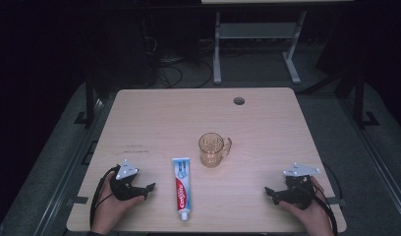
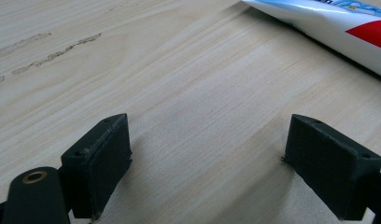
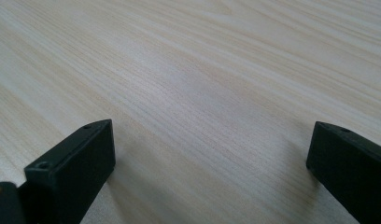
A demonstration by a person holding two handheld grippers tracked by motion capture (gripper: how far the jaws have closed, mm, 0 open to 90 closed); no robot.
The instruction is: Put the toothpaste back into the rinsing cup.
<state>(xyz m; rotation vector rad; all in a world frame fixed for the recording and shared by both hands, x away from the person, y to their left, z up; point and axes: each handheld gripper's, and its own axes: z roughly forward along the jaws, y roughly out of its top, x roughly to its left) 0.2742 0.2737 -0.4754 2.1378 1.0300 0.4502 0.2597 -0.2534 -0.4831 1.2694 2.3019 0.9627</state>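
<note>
**Toothpaste tube: soft, light, grab mid-body**

The toothpaste tube (image 1: 181, 187) lies flat on the table (image 1: 267, 118), lower centre of the high view, cap end toward the bottom edge, crimped end toward the amber glass mug (image 1: 212, 149), which stands just above and right of it, not touching. In the left gripper view the tube crosses the upper right corner, w/ bare wood between it and the fingers (image 2: 99, 161).

Left gripper (image 1: 145, 190) rests lower left of the high view, near the tube's left side, fingers spread wide, holding nothing. Right gripper (image 1: 270, 193) sits lower right, well apart from both things, fingers also spread wide and empty over bare wood.

Handling, as a judgement: tube prob. light, soft-walled, glossy so a bit slippery; dents under pressure. Best hold is across the width at mid-body or nearer the stiffer cap shoulder, w/ moderate squeeze. The flat crimp end would likely flop. The mug looks rigid, breakable, heavier; handle faces right, so approach w/ care not to knock it.
</note>
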